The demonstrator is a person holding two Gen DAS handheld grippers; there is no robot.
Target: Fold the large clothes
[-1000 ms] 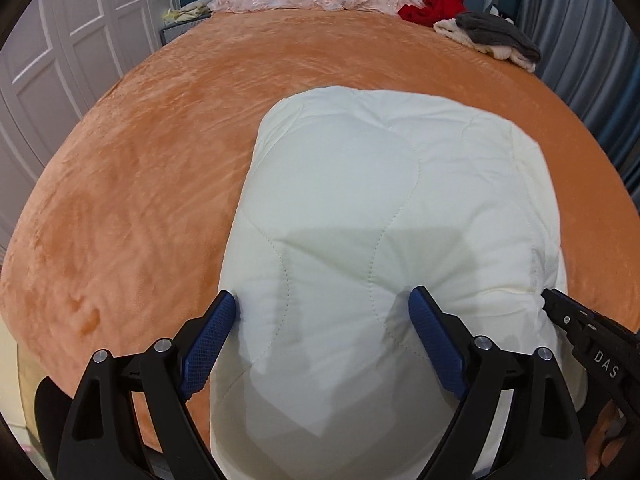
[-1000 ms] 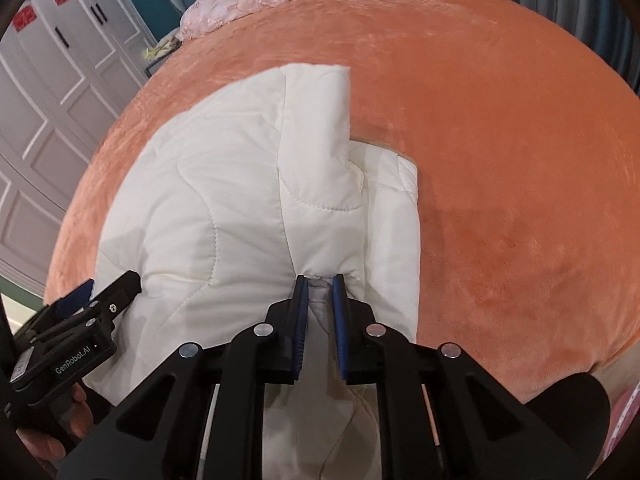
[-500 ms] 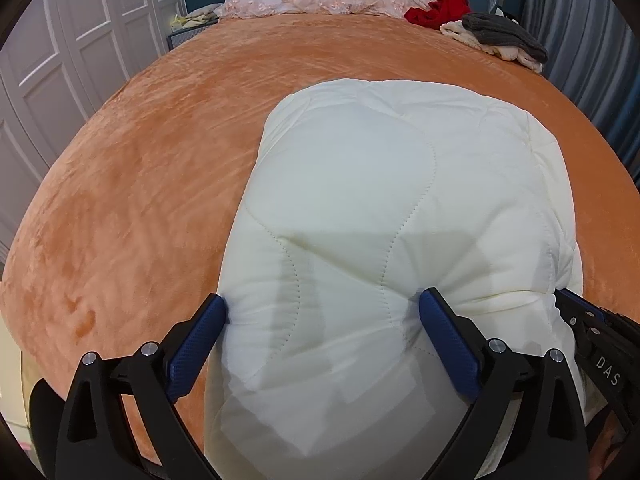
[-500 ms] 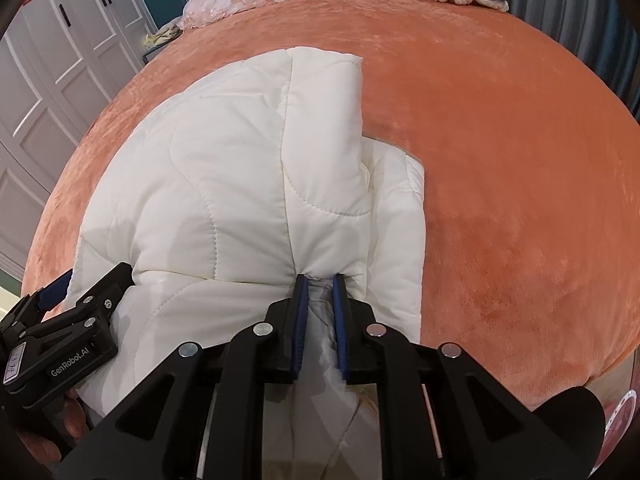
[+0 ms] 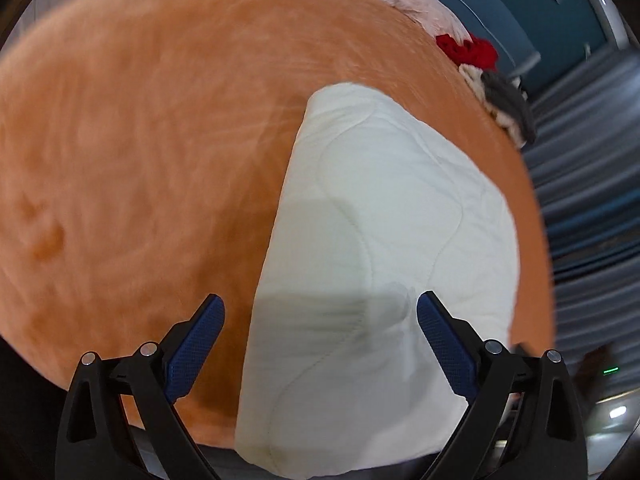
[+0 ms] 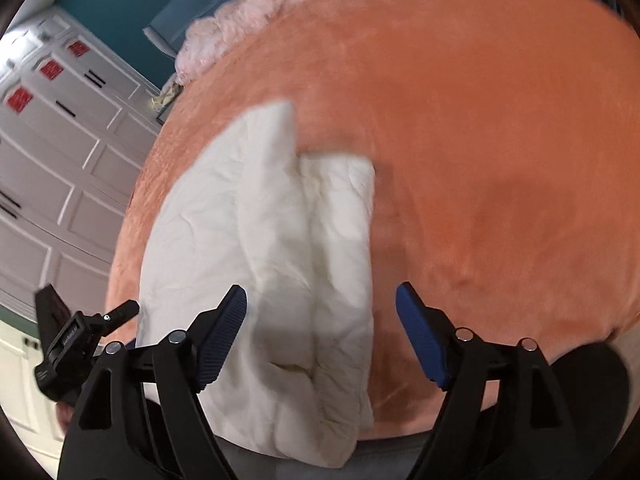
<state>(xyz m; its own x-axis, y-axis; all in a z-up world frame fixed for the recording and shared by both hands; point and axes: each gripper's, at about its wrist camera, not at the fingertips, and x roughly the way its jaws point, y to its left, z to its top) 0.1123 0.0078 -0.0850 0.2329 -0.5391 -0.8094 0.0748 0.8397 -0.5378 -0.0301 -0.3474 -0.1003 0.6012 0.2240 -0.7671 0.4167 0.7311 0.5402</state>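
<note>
Lying folded on orange bed (image 5: 140, 160), white jacket (image 5: 380, 260), left gripper (image 5: 320, 332) wide open, empty, right gripper (image 6: 320, 320) opening, pads clear of jacket.

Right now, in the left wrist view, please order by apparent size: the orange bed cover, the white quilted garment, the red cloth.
1. orange bed cover
2. white quilted garment, though nearness to the camera enlarges it
3. red cloth, far away

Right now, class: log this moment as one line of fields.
left gripper: open, empty | right gripper: opening, nothing pinched | white quilted jacket: folded on orange blanket
</note>
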